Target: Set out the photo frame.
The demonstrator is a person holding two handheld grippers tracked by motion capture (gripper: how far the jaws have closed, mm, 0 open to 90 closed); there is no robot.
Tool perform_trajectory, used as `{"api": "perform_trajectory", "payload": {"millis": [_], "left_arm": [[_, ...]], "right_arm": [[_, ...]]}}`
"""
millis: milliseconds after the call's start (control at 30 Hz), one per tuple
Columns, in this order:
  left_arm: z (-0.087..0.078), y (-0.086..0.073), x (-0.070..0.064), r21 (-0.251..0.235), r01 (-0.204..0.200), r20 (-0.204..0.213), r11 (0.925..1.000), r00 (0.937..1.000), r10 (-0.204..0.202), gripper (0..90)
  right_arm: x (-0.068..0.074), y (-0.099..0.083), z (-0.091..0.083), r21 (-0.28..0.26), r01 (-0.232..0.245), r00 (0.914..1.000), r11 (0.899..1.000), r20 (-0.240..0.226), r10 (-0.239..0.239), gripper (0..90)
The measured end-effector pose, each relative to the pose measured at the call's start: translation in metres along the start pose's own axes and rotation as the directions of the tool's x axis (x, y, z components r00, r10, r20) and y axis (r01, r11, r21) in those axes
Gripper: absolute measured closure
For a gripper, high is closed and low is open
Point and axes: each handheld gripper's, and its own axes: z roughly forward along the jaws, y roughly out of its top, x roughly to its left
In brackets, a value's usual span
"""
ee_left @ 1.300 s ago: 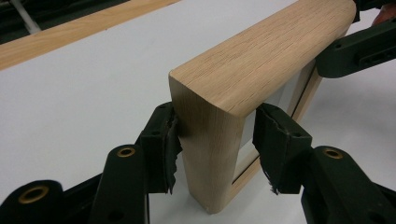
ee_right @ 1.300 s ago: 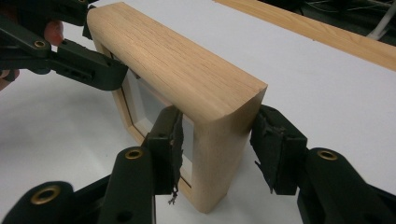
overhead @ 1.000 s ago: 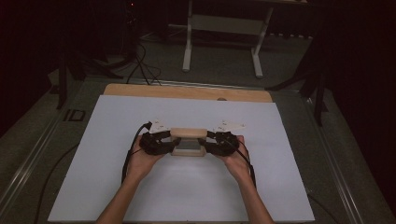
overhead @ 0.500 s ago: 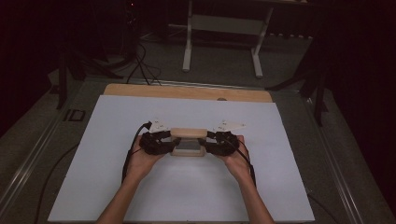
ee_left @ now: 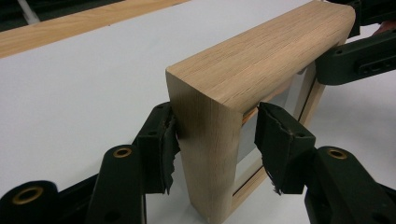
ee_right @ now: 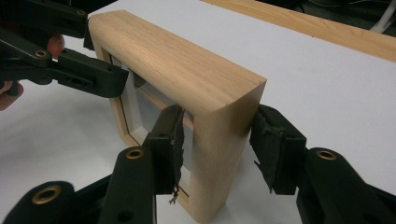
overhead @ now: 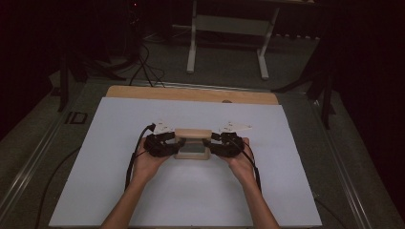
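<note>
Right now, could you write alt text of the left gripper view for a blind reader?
A wooden frame stands upright on a white table, its near side between the left claw pads. The right claw holds its far end.

Wooden frame (overhead: 192,143) upright mid-tabletop, the one obstacle on the white tabletop (overhead: 119,124), left gripper (overhead: 168,144) and right gripper (overhead: 217,144) flanking its two ends, open surface toward far edge, both side edges and near corners.
</note>
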Motion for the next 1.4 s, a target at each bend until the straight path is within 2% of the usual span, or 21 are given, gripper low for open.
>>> {"api": "perform_trajectory", "payload": {"millis": [300, 567, 1000, 1133, 1400], "left_arm": [[0.005, 0.003, 0.005, 0.005, 0.021, 0.012, 0.9998, 0.9997, -0.021, 48.7], [0.009, 0.004, 0.004, 0.012, 0.014, -0.013, 0.9998, 0.9998, -0.014, 47.3], [0.012, 0.005, 0.006, 0.012, 0.034, -0.018, 0.9993, 0.9993, -0.034, 45.8], [0.014, 0.005, 0.004, 0.011, 0.033, -0.021, 0.9994, 0.9993, -0.032, 43.1], [0.013, 0.005, 0.007, 0.008, 0.052, -0.024, 0.9986, 0.9984, -0.052, 39.2]], "right_arm": [[-0.002, 0.002, 0.004, 0.002, -0.02, 0.9996, 1.0, 0.019, 0.02, 54.2], [-0.003, 0.004, 0.008, 0.008, -0.035, 0.999, 0.999, 0.03, 0.034, 53.9], [-0.005, 0.006, 0.012, 0.011, -0.048, 0.9982, 0.999, 0.036, 0.047, 52.8], [-0.003, 0.007, 0.013, 0.022, -0.04, 0.9987, 0.999, 0.031, 0.039, 46.7], [-0.002, 0.006, 0.014, 0.021, -0.041, 0.9989, 0.999, 0.023, 0.041, 41.4]]}}
